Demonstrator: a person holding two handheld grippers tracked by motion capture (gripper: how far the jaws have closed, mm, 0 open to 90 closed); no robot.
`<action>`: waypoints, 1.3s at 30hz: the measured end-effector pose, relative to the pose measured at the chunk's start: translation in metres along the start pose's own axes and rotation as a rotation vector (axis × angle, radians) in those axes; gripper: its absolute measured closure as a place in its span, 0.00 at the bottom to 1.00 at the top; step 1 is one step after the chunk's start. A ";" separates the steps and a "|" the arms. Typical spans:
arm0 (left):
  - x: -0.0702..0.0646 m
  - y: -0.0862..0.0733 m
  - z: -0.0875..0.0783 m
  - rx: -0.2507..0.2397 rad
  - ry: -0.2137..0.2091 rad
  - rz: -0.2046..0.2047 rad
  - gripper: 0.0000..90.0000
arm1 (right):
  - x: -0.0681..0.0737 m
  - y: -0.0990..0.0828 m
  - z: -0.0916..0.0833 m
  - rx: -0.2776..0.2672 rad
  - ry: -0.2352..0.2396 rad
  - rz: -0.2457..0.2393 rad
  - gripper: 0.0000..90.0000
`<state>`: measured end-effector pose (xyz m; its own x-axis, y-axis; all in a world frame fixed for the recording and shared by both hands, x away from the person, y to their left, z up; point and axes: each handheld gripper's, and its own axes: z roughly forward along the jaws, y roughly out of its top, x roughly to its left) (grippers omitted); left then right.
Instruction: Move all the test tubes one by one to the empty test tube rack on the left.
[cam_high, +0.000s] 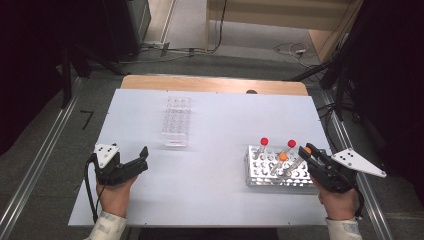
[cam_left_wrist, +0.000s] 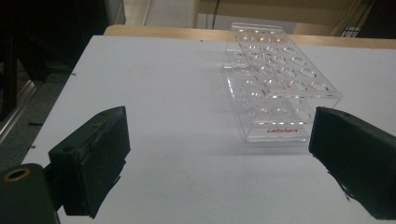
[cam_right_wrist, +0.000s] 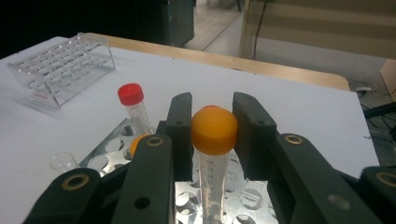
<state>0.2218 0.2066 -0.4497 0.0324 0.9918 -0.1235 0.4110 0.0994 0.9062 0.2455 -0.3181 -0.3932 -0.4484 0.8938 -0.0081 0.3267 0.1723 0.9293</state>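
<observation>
The right claw (cam_right_wrist: 212, 135) is pinched on the orange-capped tube (cam_right_wrist: 211, 154) just under its cap, and that tube stands in the metal rack (cam_high: 260, 172) at about four o'clock on the bench (cam_high: 210, 130). The main risk is a crooked lift: if the tube is drawn up at a tilt, its body could bind in the hole and drag the whole rack along, or slip down through the pads, since the grip sits high on a smooth round cap edge. From the right gripper view I cannot quite tell whether the tube's foot is clear of the hole.

Close neighbours crowd the way out. A red-capped tube (cam_right_wrist: 134, 109) leans at ten o'clock from the held one, a second orange cap (cam_right_wrist: 136, 142) sits just beside the claw's near pad, and another red cap (cam_high: 291, 144) shows in the high view. A sideways swing could knock any of them.

The left claw (cam_high: 135, 167) rests spread and empty at eight o'clock on the bench, pointing toward the clear plastic rack (cam_left_wrist: 275, 88) at twelve o'clock, well apart from the metal rack, with open bench between them.
</observation>
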 end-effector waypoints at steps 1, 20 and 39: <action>0.000 0.000 0.000 0.001 0.003 0.001 0.07 | 0.000 0.002 -0.001 -0.004 0.000 0.000 0.75; -0.006 0.000 -0.002 -0.005 -0.015 0.015 0.07 | 0.008 0.041 -0.023 -0.076 0.047 0.011 0.75; -0.016 0.002 -0.004 -0.012 -0.050 0.030 0.07 | 0.028 0.069 -0.021 -0.103 0.111 -0.036 0.75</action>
<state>0.2183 0.1917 -0.4446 0.0896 0.9892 -0.1163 0.3985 0.0714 0.9144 0.2376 -0.2898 -0.3217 -0.5496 0.8354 -0.0060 0.2246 0.1546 0.9621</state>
